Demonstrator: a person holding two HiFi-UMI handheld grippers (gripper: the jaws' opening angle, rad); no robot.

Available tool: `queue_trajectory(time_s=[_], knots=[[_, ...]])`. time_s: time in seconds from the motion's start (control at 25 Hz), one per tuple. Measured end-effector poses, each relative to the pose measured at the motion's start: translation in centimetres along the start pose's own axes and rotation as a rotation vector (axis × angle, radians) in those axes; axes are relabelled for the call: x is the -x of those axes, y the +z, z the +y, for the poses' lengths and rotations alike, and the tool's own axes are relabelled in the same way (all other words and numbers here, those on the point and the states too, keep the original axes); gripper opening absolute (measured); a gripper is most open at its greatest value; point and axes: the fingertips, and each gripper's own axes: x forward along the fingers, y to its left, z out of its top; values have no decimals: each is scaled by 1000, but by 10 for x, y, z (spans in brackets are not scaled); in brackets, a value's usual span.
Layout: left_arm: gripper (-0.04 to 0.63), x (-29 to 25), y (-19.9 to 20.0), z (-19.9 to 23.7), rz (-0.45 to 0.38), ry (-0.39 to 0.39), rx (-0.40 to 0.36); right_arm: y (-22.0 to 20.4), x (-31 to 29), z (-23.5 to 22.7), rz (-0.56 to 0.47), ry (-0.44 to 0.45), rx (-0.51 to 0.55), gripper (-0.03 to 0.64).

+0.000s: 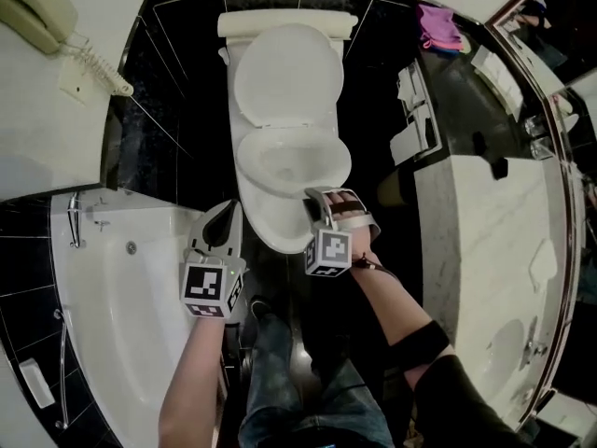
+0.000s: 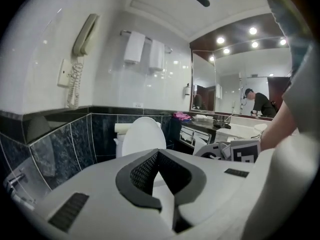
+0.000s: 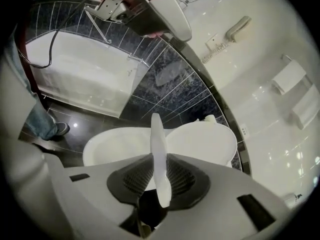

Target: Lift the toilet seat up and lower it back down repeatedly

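Looking down past my two grippers, I see the white bathtub [image 1: 112, 325] as the biggest thing, to the left of my left gripper [image 1: 227, 220] and reaching behind it. The marble counter [image 1: 485, 241] with its basin runs along the other side, to the right of my right gripper [image 1: 326, 203].

The toilet bowl [image 1: 275, 230] lies between the two grippers and goes on ahead of them; its front edge is just beside my left gripper and near my right one. Beyond both grippers the lid [image 1: 284, 82] stands up against the tank.

The toilet seat [image 3: 157, 154] is in my right gripper. In the right gripper view it shows edge-on as a thin white plate that rises straight out from between the dark pads, which are closed on its edge. The seat is off the rim of the bowl: the open bowl is on the left side of it and the raised lid on the right side.

My left gripper holds nothing. Its jaws stand apart, and through the gap I see only the lid far ahead.

A wall phone [image 2: 85, 34] hangs high up and to the left of my left gripper. A small pink cloth [image 1: 438, 26] lies on the counter, far ahead of my right gripper and to its right.
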Motion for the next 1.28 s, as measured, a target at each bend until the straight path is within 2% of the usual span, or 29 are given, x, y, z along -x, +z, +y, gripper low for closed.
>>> queue_trajectory(time_s=[0.2,0.44,0.64,0.96,1.28], knots=[[-14,-5,42,30,-12,-22,-12,8,-5,-50,45,-24,-48,98],[-14,-20,75,53,0,-20,-34,13,-18,-133,32,-96,-124,98],[-14,-48,95,59,18,5,-32,13,-38,-190,2,-125,-147,97],[-14,-110,127,77,25,87,-16,12,-88,-283,-62,-152,-119,100],[-14,-159,141,82,50,142,-3,6,-139,-340,-101,-136,-125,103]])
